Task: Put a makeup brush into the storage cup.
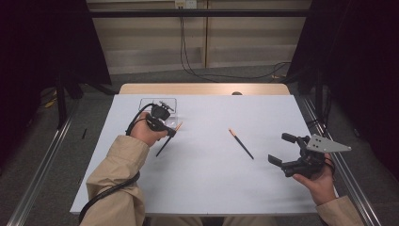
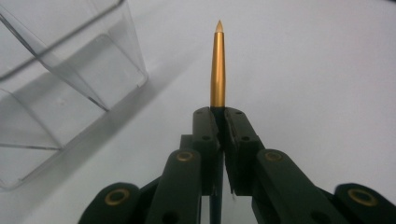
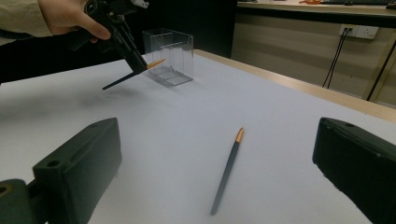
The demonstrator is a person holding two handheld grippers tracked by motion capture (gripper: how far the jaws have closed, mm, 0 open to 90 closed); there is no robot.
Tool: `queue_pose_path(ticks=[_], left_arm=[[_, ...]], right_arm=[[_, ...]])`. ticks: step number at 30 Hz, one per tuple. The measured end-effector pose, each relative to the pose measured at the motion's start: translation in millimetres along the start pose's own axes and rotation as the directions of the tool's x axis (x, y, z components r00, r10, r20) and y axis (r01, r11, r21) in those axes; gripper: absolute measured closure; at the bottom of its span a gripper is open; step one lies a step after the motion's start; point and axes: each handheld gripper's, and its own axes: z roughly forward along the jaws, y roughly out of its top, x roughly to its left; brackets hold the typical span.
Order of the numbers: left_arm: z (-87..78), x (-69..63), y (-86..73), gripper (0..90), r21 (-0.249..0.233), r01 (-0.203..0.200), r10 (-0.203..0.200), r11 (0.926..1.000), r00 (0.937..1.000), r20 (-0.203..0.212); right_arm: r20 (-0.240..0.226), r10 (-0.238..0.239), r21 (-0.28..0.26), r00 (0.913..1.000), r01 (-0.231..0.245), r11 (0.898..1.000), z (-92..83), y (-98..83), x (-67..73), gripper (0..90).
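Standing beside the lifted pen (image 2: 217, 65), the clear box (image 3: 169, 57) holds nothing

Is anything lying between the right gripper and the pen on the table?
No. In the right gripper view, bare white table runs from the open right gripper to the lying pen; the high view agrees.

Held pen (image 1: 167, 139) beside clear box (image 1: 170, 101); second pen (image 1: 241, 143) right, on table (image 1: 211, 188).

Dim room, bright white table (image 1: 263, 188) (soft shadows); near black gripper parts blurred.
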Motion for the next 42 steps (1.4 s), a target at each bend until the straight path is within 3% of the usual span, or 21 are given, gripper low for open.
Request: queue_pose_path(ticks=[4,6,11,16,17,20,22,23,25,26,28,32,34,36,42], left_arm=[[-5.0,0.9,-0.1,84.0,-0.076,0.014,-0.015,0.9970,0.9999,-0.003],[-7.6,1.9,-0.3,84.0,-0.124,0.036,-0.036,0.9916,0.9993,0.001],[-12.7,3.5,-1.1,84.0,-0.195,0.045,-0.049,0.9799,0.9987,-0.016],[-17.3,4.0,-2.4,84.0,-0.269,0.069,-0.079,0.9607,0.9966,-0.024],[-18.1,4.5,-2.8,84.0,-0.292,0.078,-0.088,0.9533,0.9959,-0.021],[-20.8,4.4,-3.5,84.0,-0.328,0.085,-0.100,0.9408,0.9945,-0.029],[-22.8,3.7,-3.7,84.0,-0.368,0.095,-0.113,0.9250,0.9933,-0.027],[-23.9,3.7,-3.7,84.0,-0.378,0.093,-0.113,0.9212,0.9932,-0.030],[-25.9,2.1,-3.6,84.0,-0.419,0.100,-0.122,0.9026,0.9921,-0.027],[-27.4,1.8,-3.8,84.0,-0.427,0.086,-0.112,0.9000,0.9930,-0.035],[-29.1,0.1,-3.3,84.0,-0.454,0.082,-0.114,0.8873,0.9925,-0.043],[-31.5,-0.6,-3.1,84.0,-0.513,0.083,-0.115,0.8543,0.9929,-0.031],[-32.5,-0.8,-3.0,84.0,-0.528,0.080,-0.118,0.8455,0.9923,-0.037],[-33.3,-0.5,-3.8,83.9,-0.560,0.091,-0.128,0.8236,0.9915,-0.027],[-36.9,-1.1,-5.0,83.9,-0.630,0.080,-0.142,0.7729,0.9887,-0.049]], right_arm=[[0.000,-0.002,0.000,1.0000,0.002,1.000,0.2,0.0,0.1,0.7],[0.000,-0.001,0.000,1.0000,0.001,1.000,0.3,-0.1,0.0,0.7],[0.000,-0.001,0.001,1.0000,0.001,1.000,0.3,0.0,0.1,0.8],[-0.001,0.001,0.000,1.0000,-0.001,1.000,0.4,-0.1,-0.1,0.7],[-0.001,0.001,0.000,1.0000,-0.001,1.000,0.4,-0.1,0.0,0.7],[-0.002,-0.001,0.000,1.0000,0.001,1.000,0.5,0.0,0.3,0.7],[-0.002,-0.002,0.000,1.0000,0.002,1.000,0.3,0.2,0.4,0.7],[-0.004,0.000,-0.001,1.0000,0.000,1.000,0.2,0.1,0.2,0.7],[-0.005,0.003,0.001,1.0000,-0.003,1.000,-0.1,0.0,0.0,0.7],[-0.002,0.002,0.000,1.0000,-0.002,1.000,-0.1,0.0,-0.3,0.7],[-0.001,0.004,0.000,1.0000,-0.004,1.000,-0.2,0.0,-0.4,0.6],[-0.003,0.002,0.000,1.0000,-0.002,1.000,-0.2,0.3,0.0,0.6],[-0.004,0.003,0.000,1.0000,-0.003,1.000,-0.2,0.2,0.2,0.6],[-0.004,0.003,0.000,1.0000,-0.003,1.000,-0.2,0.3,0.2,0.6],[-0.006,0.003,0.001,1.0000,-0.003,1.000,-0.5,0.4,0.0,0.6]])
